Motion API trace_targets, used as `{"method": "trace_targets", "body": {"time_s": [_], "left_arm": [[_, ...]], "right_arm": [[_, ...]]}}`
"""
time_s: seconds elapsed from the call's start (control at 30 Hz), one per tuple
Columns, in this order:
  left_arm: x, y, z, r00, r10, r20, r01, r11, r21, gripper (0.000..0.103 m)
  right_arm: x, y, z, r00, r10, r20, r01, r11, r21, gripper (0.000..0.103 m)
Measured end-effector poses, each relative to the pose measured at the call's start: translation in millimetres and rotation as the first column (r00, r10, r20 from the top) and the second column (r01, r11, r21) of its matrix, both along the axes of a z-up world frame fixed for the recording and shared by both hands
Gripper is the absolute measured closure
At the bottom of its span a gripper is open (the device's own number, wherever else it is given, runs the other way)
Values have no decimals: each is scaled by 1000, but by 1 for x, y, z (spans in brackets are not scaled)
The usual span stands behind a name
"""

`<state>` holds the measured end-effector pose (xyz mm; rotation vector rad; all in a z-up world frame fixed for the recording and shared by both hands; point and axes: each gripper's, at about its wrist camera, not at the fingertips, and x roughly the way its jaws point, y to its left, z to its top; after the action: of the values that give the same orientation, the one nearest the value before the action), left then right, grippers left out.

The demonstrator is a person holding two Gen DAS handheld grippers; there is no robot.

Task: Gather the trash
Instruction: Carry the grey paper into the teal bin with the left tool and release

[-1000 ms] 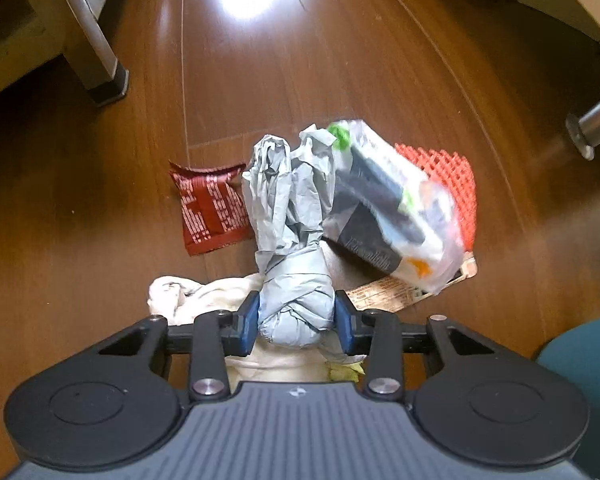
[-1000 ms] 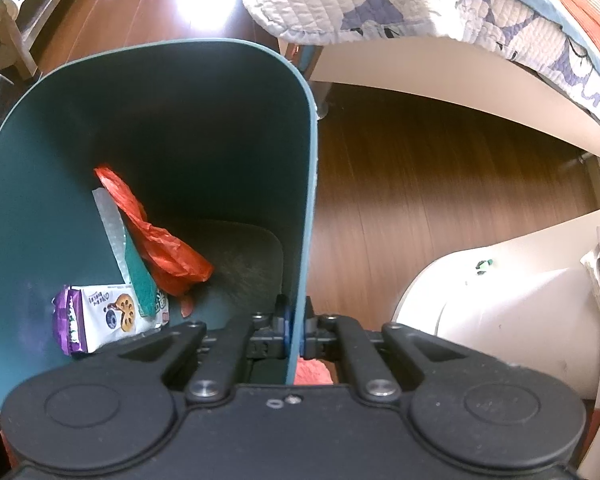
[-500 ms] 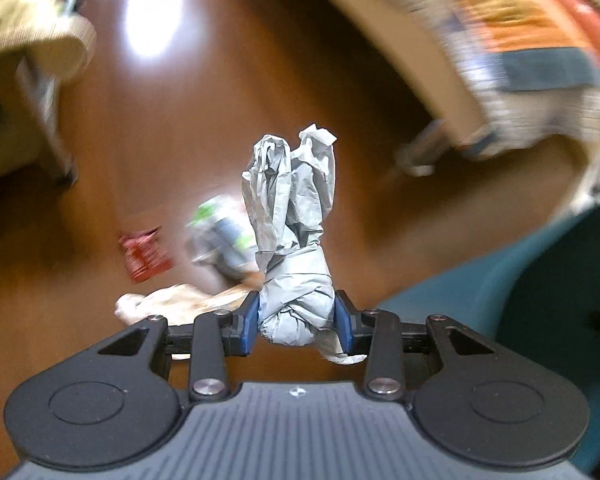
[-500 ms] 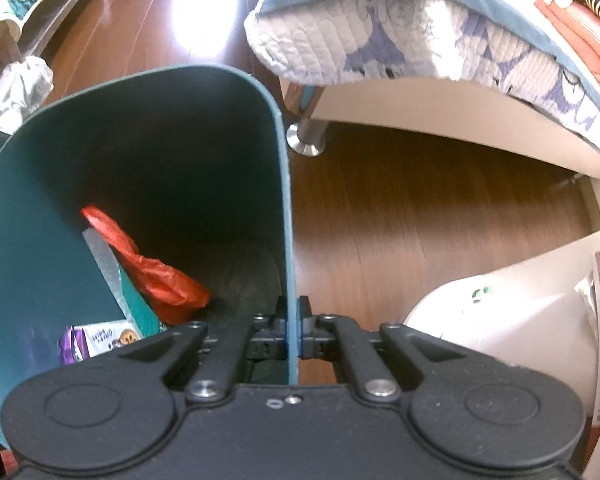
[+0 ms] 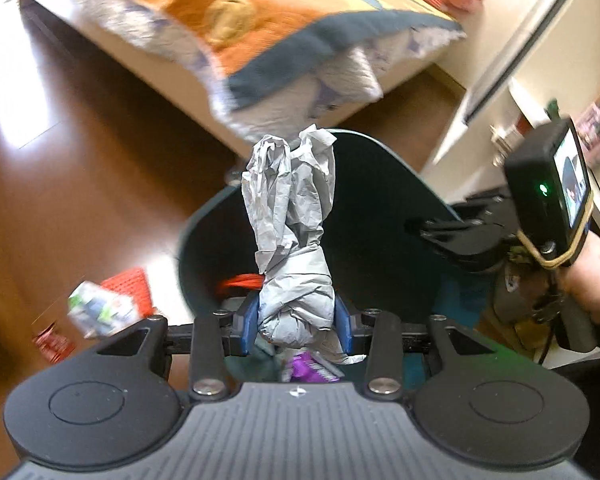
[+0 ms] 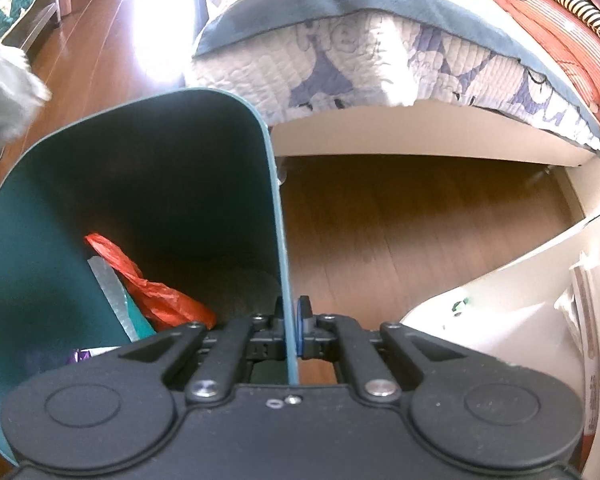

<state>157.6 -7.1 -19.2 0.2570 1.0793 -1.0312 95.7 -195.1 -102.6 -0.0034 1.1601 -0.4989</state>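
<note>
My left gripper (image 5: 296,326) is shut on a crumpled grey paper wad (image 5: 294,248), which stands up between its blue pads over the mouth of the teal bin (image 5: 380,208). My right gripper (image 6: 291,320) is shut on the bin's right wall (image 6: 278,208); it shows in the left wrist view as a black gripper (image 5: 432,229) clamped on the rim. Inside the bin lie an orange plastic bag (image 6: 148,280), a pale strip (image 6: 108,284) and a purple wrapper (image 5: 308,370). The grey wad also shows blurred at the left edge (image 6: 4,92) of the right wrist view.
On the wooden floor left of the bin lie a white and green packet (image 5: 100,312), an orange mesh (image 5: 132,288) and a red wrapper (image 5: 54,346). A bed with a quilt (image 6: 380,56) stands behind the bin. White furniture (image 6: 500,300) sits at the right.
My left gripper rose from the floor pile with the grey wad and swung right, over the bin's mouth. The bin in my right gripper shifted slightly; its grip is unchanged.
</note>
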Motion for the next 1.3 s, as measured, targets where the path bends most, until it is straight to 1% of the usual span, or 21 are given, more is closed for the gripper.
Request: {"method": "trace_targets", "body": {"time_s": [0.07, 0.2, 0.3, 0.4, 0.47, 0.57, 0.67, 0.77, 0.93, 1.0, 1.03, 1.07, 1.13, 1.2, 1.3], "left_arm": [[-5, -26, -9, 1000, -22, 4, 22, 999, 25, 66], [-5, -66, -34, 999, -30, -15, 31, 995, 95, 66], [-3, -85, -56, 998, -32, -57, 41, 988, 149, 66], [-5, -92, -77, 994, -17, -112, 39, 979, 201, 66], [-10, -95, -85, 993, -23, -112, 47, 975, 219, 66], [-15, -98, -92, 992, -35, -123, 63, 971, 230, 66], [-18, -101, -99, 992, -39, -119, 68, 966, 251, 66], [-18, -102, -103, 989, -38, -140, 74, 961, 267, 66], [-15, -98, -102, 988, -35, -152, 74, 962, 262, 63], [-14, -97, -101, 988, -36, -147, 72, 965, 251, 54], [-14, -97, -101, 989, -33, -145, 68, 968, 243, 41], [-15, -95, -99, 989, -29, -143, 61, 972, 229, 32], [-15, -92, -95, 989, -29, -144, 58, 978, 201, 31], [-13, -84, -86, 992, -28, -126, 51, 981, 186, 31], [-9, -60, -71, 994, -19, -106, 35, 989, 142, 31]], "right_arm": [[3, -6, 1, 1000, -8, 8, 8, 1000, 2, 101], [8, -20, 1, 1000, -20, 15, 19, 1000, 12, 101], [5, -24, 0, 1000, -19, 11, 18, 999, 28, 101], [5, -26, -2, 1000, 4, -12, -4, 999, 33, 101], [2, -24, -3, 999, 36, -38, -34, 999, 37, 101], [0, -17, -7, 989, 107, -100, -106, 994, 13, 101], [-1, -11, -7, 979, 156, -127, -157, 988, 7, 100], [2, -1, -8, 969, 199, -144, -205, 978, -25, 99], [4, 0, -6, 969, 212, -126, -218, 976, -30, 99], [6, -3, -6, 972, 207, -115, -210, 977, -21, 100], [6, -4, -5, 973, 205, -110, -208, 978, -16, 100], [7, -4, -5, 973, 205, -107, -208, 978, -16, 100], [8, -4, -5, 973, 208, -105, -210, 977, -18, 100], [8, -3, -6, 971, 212, -107, -216, 976, -22, 100], [5, -2, -6, 970, 216, -109, -220, 975, -27, 100]]}}
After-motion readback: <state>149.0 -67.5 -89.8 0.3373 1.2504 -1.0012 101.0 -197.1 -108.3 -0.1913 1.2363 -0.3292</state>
